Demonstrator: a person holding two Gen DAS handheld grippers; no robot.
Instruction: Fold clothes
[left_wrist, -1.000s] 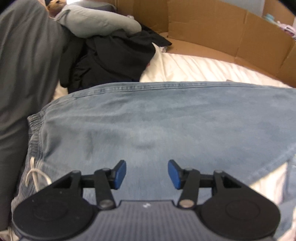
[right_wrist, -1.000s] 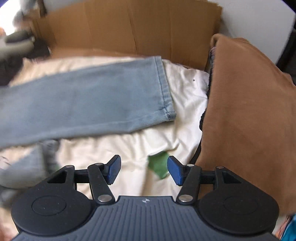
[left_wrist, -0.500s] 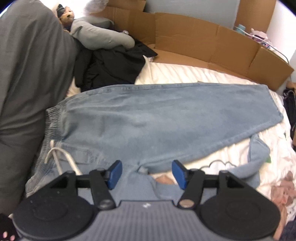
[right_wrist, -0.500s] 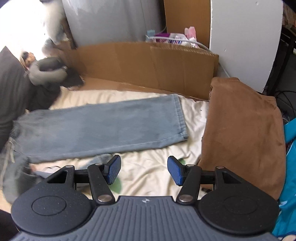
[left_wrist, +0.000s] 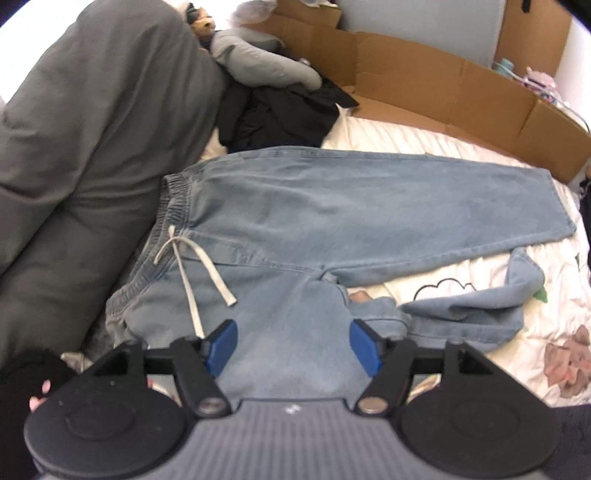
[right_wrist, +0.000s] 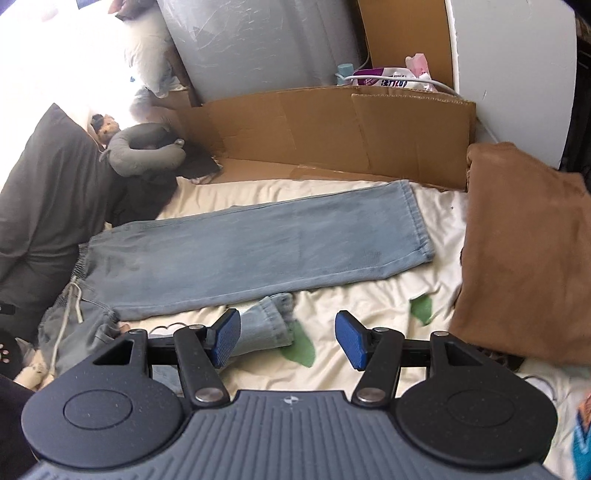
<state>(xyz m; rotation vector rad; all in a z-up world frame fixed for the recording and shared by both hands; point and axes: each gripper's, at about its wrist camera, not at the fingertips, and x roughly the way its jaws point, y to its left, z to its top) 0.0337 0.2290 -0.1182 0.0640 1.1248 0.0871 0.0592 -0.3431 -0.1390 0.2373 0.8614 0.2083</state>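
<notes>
— Denim, pale blue: the jeans (left_wrist: 332, 221) lie on the cream bedsheet (right_wrist: 369, 306), waistband (left_wrist: 173, 206) toward the grey pillow (left_wrist: 92, 129), drawstring (left_wrist: 188, 273) loose across the front.

— Folded at all?

— No finished fold. The far leg (right_wrist: 258, 251) is stretched flat and straight, its hem near the brown garment (right_wrist: 524, 251) at the right. The near leg (left_wrist: 465, 310) is crumpled and doubled back on itself, its cuff (right_wrist: 273, 321) just ahead of the right gripper (right_wrist: 288, 339).

— And the tools?

— Both stand with their jaws apart and nothing between them. The left gripper (left_wrist: 291, 347) hovers over the seat of the jeans, near the crotch; the right hangs above the sheet by that bunched cuff.

— So which step is this?

— My judgement: laying out. One leg is smooth, the other is not, so a lengthwise fold cannot sit cleanly yet.

— What does the next move need?

— Probably a grip on the crumpled leg at its cuff, drawn out straight, while the waist end is kept from sliding. Soft denim drags the sheet with it, so a low, steady pull would suit.

— Anything else around?

— Dark clothes (left_wrist: 280, 114) heaped beyond the waistband, a grey neck cushion (right_wrist: 144, 155) behind them, and cardboard (right_wrist: 332, 129) along the far edge of the bed.
</notes>
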